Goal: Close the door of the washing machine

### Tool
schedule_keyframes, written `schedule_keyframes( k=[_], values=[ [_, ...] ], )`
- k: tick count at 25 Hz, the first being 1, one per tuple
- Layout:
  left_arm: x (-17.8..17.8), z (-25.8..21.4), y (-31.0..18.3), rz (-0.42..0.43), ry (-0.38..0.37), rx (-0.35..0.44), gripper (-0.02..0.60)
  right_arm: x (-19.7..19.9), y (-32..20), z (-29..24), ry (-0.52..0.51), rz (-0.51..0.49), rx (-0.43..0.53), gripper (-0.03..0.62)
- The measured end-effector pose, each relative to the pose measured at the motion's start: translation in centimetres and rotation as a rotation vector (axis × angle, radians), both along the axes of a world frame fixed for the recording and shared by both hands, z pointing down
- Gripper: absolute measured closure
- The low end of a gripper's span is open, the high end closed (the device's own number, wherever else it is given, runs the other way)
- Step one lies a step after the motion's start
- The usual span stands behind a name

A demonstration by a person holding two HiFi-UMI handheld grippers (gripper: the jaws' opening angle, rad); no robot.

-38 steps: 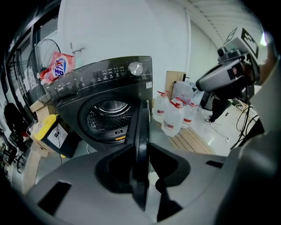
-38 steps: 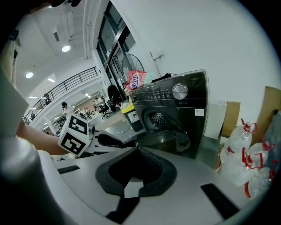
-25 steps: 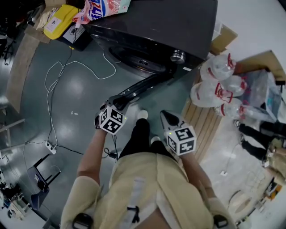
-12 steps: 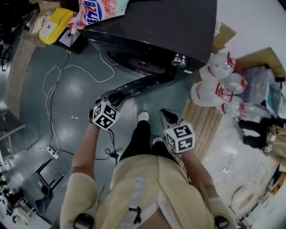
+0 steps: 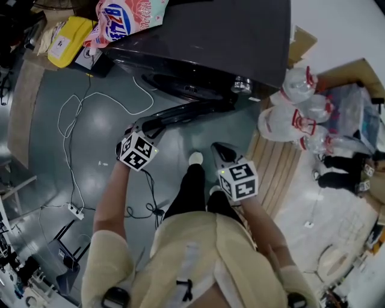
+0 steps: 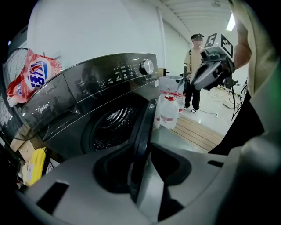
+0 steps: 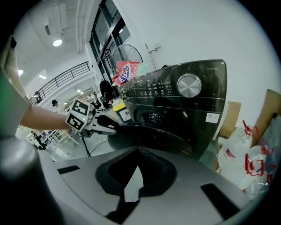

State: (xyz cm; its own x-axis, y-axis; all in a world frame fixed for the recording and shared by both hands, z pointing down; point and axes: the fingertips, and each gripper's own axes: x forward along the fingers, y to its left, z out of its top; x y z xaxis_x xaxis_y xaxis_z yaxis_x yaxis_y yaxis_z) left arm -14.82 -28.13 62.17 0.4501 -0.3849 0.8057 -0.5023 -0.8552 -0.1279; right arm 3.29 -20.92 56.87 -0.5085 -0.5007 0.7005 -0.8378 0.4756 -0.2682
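A dark front-loading washing machine point(image 5: 228, 42) stands at the top of the head view, its round door point(image 5: 192, 111) swung out towards me. My left gripper point(image 5: 139, 127) is at the door's free edge. In the left gripper view the door's rim point(image 6: 142, 132) runs between the jaws, which have just been opening, and I see no pad pressing on it. The drum opening point(image 6: 109, 127) shows behind the door. My right gripper point(image 5: 219, 151) hangs to the right of the door, above the floor, shut and holding nothing. It faces the door point(image 7: 149, 134).
A detergent bag point(image 5: 123, 18) lies on the machine's top. Water jugs point(image 5: 289, 120) stand on a wooden pallet point(image 5: 277, 174) to the right. A white cable point(image 5: 78, 114) and a power strip point(image 5: 75, 210) lie on the floor at left. A person point(image 6: 193, 74) stands far behind.
My left gripper has moved left with the door's free edge, and the door now lies a little nearer the machine's front. The right gripper has shifted slightly towards the machine.
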Motion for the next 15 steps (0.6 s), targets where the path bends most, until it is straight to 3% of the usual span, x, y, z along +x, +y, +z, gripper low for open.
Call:
schedule_keyframes(
  k=[15],
  values=[
    [-0.7, -0.1, -6.3, 0.114, -0.056, 0.067, 0.426, -0.1, -2.2, 1.8, 0.019, 0.076, -0.033, 0.588]
  ],
)
